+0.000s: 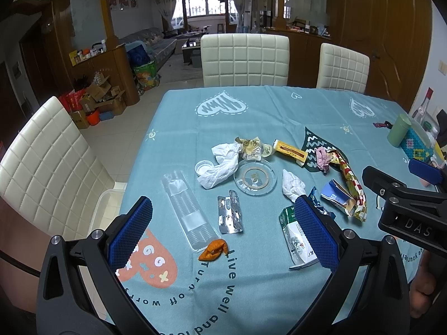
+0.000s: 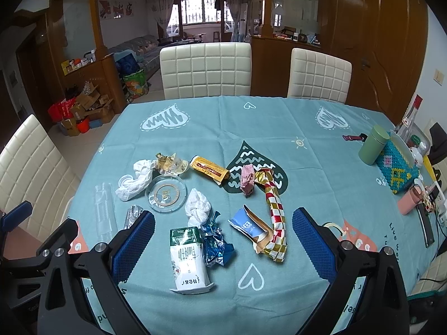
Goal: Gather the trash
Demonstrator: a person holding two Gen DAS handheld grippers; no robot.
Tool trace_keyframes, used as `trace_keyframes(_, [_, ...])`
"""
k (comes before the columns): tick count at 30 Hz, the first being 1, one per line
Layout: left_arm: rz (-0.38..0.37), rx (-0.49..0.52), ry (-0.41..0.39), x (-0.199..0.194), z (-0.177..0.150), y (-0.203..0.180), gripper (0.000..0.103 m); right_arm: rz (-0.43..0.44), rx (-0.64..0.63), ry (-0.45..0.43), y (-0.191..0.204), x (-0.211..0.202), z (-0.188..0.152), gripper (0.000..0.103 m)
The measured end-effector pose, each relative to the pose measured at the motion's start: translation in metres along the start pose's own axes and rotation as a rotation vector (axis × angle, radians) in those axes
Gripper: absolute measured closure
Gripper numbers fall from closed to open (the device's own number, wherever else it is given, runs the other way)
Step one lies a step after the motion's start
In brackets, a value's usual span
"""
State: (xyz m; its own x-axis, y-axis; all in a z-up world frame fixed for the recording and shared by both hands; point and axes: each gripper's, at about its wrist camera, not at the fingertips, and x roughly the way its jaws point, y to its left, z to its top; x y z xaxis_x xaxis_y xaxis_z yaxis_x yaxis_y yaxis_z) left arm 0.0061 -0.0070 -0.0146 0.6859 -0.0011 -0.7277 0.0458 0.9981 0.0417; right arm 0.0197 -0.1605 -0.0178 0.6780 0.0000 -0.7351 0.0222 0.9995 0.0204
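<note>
Trash lies scattered on the blue tablecloth (image 1: 251, 111). A flattened milk carton (image 2: 187, 256), blue foil (image 2: 215, 244), a torn blue-and-white box (image 2: 248, 224) and a red-gold checked wrapper (image 2: 275, 212) sit between my right gripper's (image 2: 223, 217) open fingers. My left gripper (image 1: 223, 203) is open over a pill blister (image 1: 230, 216), a clear plastic sleeve (image 1: 188, 209) and an orange peel (image 1: 213, 251). Farther off are white tissues (image 1: 220, 164), a clear round lid (image 1: 254, 177), a yellow tube (image 1: 290, 150) and a pink wad (image 1: 321, 157).
White padded chairs (image 1: 244, 58) stand around the table. At the right edge are a green canister (image 2: 373, 145), a beaded box (image 2: 396, 169), a pink cup (image 2: 409, 202) and a phone (image 2: 426, 227). A clear bin (image 1: 104, 209) shows beside the left chair.
</note>
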Motion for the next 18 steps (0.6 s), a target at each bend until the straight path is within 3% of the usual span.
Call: trace_keyframes(18, [0.000, -0.002, -0.003, -0.0059, 0.0004, 0.0003, 0.003, -0.002, 0.005, -0.005, 0.0006, -0.0066, 0.0009, 0.007])
